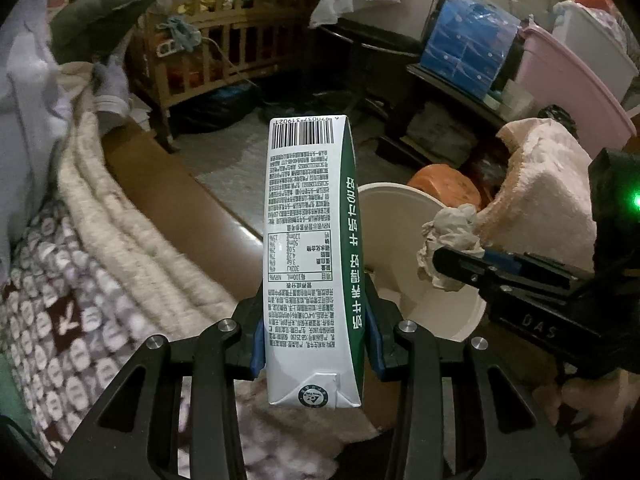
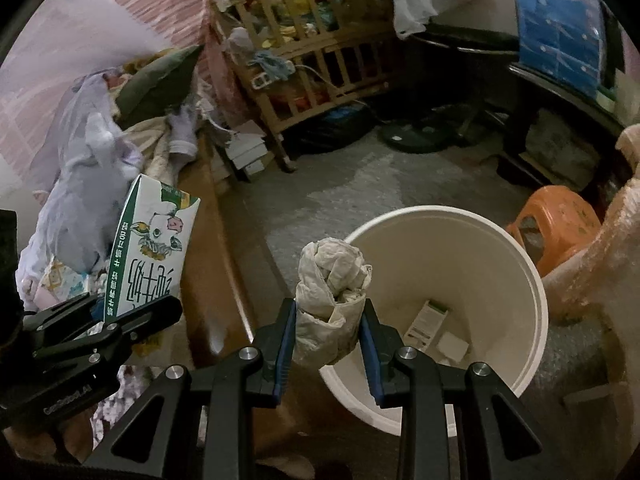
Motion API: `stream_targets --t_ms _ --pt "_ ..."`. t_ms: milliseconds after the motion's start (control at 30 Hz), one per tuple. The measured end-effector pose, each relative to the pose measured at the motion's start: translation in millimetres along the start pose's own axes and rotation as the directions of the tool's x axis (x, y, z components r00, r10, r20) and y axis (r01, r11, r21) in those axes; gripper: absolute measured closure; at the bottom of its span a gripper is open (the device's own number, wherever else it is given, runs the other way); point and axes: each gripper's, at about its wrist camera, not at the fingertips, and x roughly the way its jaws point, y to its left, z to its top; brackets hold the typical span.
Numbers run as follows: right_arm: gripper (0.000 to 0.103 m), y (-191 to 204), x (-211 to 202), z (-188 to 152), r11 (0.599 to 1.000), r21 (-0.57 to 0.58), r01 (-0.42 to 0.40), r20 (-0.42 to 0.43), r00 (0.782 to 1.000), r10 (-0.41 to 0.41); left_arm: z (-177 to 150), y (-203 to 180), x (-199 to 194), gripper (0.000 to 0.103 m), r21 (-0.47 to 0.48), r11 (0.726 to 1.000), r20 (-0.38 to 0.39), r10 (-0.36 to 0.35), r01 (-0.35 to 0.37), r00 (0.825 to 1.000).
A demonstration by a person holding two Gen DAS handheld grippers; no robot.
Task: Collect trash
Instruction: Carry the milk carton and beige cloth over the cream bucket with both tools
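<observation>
The left gripper (image 1: 316,340) is clamping a milk carton (image 1: 310,248), long axis pointing away; the right gripper (image 2: 328,332), jaws closed, is pinching crumpled paper (image 2: 332,292) near the white bucket (image 2: 536,288).

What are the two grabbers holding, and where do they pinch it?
The left gripper pinches a milk carton by its sides, near the lower end. The right gripper pinches a crumpled paper wad around its lower half.

The right gripper (image 1: 532,280) reads "DAS"; the milk carton (image 1: 308,260) shows "100mL" and "120mg".
</observation>
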Motion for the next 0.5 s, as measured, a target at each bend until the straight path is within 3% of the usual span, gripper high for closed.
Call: stream_targets --t_ms 500 --pt "0.074 -34.2 8.9 1.9 0.997 0.067 0.035 -0.021 0.999 -0.034 11.6 -24.6 26.6 0.066 0.028 0.998 -0.054 -0.047 0.048 0.997"
